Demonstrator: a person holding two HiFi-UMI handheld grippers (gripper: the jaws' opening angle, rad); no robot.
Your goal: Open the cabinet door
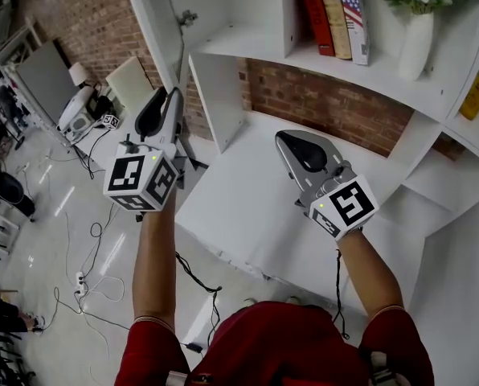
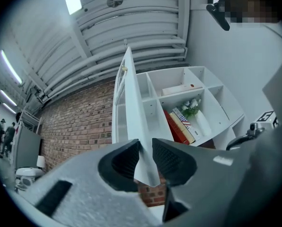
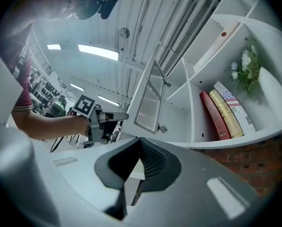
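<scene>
Books (image 1: 333, 14) and vase (image 1: 416, 45) near cabinet door (image 1: 157, 22)

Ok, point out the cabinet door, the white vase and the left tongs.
cabinet door (image 2: 132, 112): left gripper view, its white panel.
white vase (image 1: 416, 47): head view, middle of its body.
left tongs (image 2: 145, 157): left gripper view, midway between the tips, at the door's edge.

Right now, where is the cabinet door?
The cabinet door stands open at the head view's upper left, left of the books, its edge gripped between the left gripper's jaws.
</scene>
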